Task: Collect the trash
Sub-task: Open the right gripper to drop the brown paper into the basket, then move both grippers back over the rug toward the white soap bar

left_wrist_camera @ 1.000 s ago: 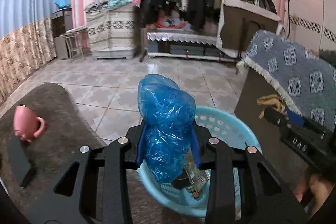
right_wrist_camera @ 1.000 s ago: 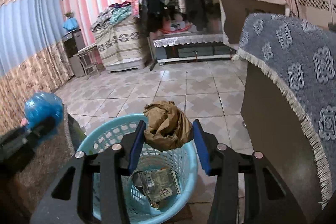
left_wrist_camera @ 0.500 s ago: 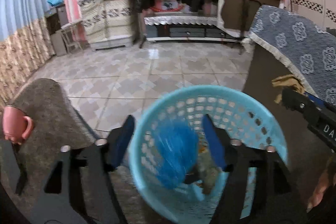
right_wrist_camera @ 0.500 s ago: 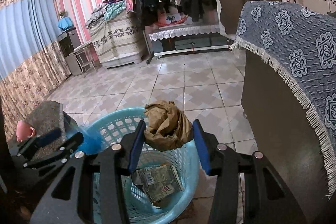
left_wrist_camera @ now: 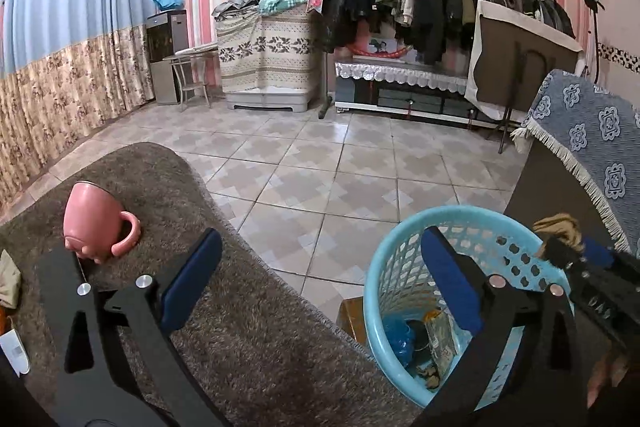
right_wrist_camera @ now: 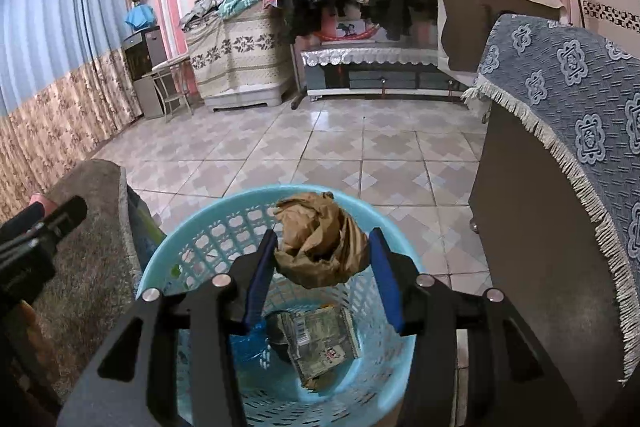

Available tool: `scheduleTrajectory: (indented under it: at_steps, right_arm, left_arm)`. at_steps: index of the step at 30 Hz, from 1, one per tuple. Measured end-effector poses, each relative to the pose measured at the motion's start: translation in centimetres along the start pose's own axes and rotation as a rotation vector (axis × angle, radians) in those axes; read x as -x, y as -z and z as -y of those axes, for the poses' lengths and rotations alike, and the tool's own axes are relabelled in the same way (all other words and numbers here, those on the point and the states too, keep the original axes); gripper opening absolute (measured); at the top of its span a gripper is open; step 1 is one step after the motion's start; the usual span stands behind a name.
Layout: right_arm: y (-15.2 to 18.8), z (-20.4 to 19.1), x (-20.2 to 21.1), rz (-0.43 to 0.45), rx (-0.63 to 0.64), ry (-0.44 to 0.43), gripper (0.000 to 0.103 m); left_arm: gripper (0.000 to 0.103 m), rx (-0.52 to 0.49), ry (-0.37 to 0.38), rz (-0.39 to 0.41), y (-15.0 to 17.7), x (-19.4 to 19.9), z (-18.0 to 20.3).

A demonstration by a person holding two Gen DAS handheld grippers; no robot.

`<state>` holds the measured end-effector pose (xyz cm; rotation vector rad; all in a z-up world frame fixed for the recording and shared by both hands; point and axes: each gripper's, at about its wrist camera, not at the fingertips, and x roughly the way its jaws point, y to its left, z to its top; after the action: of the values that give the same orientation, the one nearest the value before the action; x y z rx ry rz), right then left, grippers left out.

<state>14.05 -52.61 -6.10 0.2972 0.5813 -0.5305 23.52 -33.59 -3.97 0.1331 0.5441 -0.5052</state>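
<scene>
Pinching a crumpled brown paper wad, the right claw hangs above the blue basket on the floor; left claw spread empty; blue bag lies inside basket, near pink mug on carpeted surface.

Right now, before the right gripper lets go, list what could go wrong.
1. The crumpled brown paper is held over the far part of the blue basket; released there, it might catch the rim and land on the tiles.
2. The open left gripper sits near the pink mug on the rug; a careless swing back could tip it.
</scene>
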Motion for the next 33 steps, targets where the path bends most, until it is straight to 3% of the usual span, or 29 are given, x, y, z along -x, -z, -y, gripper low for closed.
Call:
scheduleTrajectory:
  at_steps: [4, 7, 8, 13, 24, 33]
  right_arm:
    - [0.0, -0.7, -0.1, 0.013, 0.002, -0.019, 0.074]
    - [0.0, -1.5, 0.3, 0.031, 0.04, -0.009, 0.076]
    - [-0.1, -1.7, 0.4, 0.037, 0.046, -0.006, 0.085]
    - [-0.2, -1.7, 1.0, 0.064, 0.036, 0.003, 0.095]
    - [-0.2, -1.6, 1.5, 0.072, 0.027, 0.018, 0.095]
    - [0.0, -3.6, 3.6, 0.107, 0.023, -0.03, 0.095]
  left_arm:
    - [0.097, -0.017, -0.009, -0.001, 0.0, -0.1, -0.1]
    - [0.097, -0.012, -0.013, -0.003, 0.2, -0.1, -0.3]
    - [0.097, -0.009, -0.014, -0.002, 0.2, 0.0, -0.4]
    - [0.097, 0.0, -0.029, 0.008, 0.2, 0.2, -1.0]
    - [0.097, 0.019, -0.043, 0.005, 0.1, 0.8, -1.9]
    - [0.097, 0.06, -0.068, 0.018, 1.5, 4.7, -5.1]
